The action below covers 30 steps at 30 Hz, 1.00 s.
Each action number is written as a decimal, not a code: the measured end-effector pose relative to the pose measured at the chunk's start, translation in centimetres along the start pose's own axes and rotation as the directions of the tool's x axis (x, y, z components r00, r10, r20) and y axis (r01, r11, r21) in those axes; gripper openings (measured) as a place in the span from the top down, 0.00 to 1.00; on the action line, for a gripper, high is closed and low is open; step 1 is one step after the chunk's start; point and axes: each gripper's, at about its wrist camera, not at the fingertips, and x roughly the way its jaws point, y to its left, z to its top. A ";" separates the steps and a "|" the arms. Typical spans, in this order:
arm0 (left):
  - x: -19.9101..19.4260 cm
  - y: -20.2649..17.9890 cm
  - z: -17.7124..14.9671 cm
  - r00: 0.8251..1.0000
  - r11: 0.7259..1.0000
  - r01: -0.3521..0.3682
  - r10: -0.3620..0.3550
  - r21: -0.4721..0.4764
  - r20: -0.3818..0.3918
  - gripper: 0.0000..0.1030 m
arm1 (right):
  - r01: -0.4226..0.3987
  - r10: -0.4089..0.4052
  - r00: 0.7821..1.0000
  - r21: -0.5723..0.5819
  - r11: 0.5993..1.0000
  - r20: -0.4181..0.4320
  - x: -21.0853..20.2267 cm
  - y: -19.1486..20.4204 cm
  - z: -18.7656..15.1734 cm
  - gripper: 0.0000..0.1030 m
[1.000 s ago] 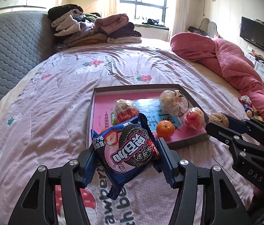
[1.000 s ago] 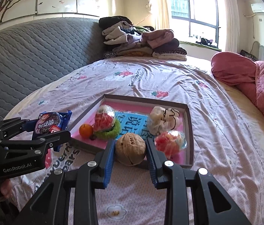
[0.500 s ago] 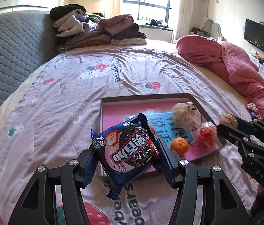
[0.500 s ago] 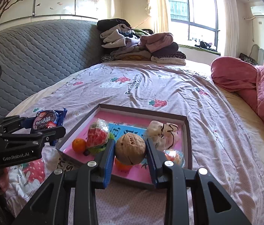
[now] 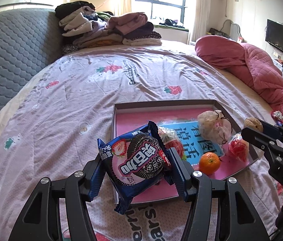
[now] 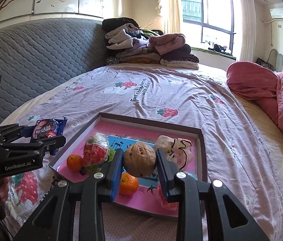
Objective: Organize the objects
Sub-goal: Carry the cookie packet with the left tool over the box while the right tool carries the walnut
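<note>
- Tray (image 6: 199, 140) floor partly hidden by both grippers; a second orange (image 6: 128, 182) shows only beneath the walnut (image 6: 140, 159).
- Left gripper (image 5: 137, 161) — jaws clamped on cookie packet (image 5: 135, 160), above the tray's near corner.
- Right gripper (image 6: 140, 160) — jaws clamped on the walnut, over the tray.
- Tray lies on a strawberry-print bedsheet (image 5: 61, 110); folded clothes (image 5: 105, 30) by the headboard.

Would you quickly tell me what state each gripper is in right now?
Left gripper: closed on the cookie packet, held above the tray.
Right gripper: closed on the walnut, also above the tray.
</note>
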 end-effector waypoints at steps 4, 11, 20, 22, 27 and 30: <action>1.3 -0.2 -0.7 1.000 1.000 0.005 -0.005 0.006 -0.019 0.41 | 0.002 -0.003 1.000 -0.012 1.000 -0.018 0.9 0.2 -0.3 0.68; 2.9 -0.7 -1.7 0.999 1.000 0.014 -0.013 0.022 -0.044 0.41 | 0.007 -0.009 0.998 -0.037 0.999 -0.054 2.9 0.7 -1.1 0.68; 3.5 -1.4 -2.4 0.997 0.999 0.038 -0.036 0.039 -0.062 0.41 | 0.028 -0.030 0.996 -0.029 0.999 -0.083 4.9 0.4 -1.6 0.68; 3.6 -1.6 -2.5 0.997 0.998 0.041 -0.038 0.043 -0.064 0.41 | 0.033 -0.035 0.995 -0.026 0.999 -0.091 5.4 0.3 -1.7 0.68; 3.8 -2.2 -2.9 0.997 0.997 0.039 -0.035 0.063 -0.063 0.41 | 0.038 -0.040 0.993 -0.019 0.999 -0.108 6.3 0.0 -2.0 0.68; 3.7 -2.5 -3.0 0.997 0.997 0.042 -0.037 0.070 -0.061 0.41 | 0.043 -0.046 0.993 -0.024 0.999 -0.111 6.6 -0.1 -1.9 0.68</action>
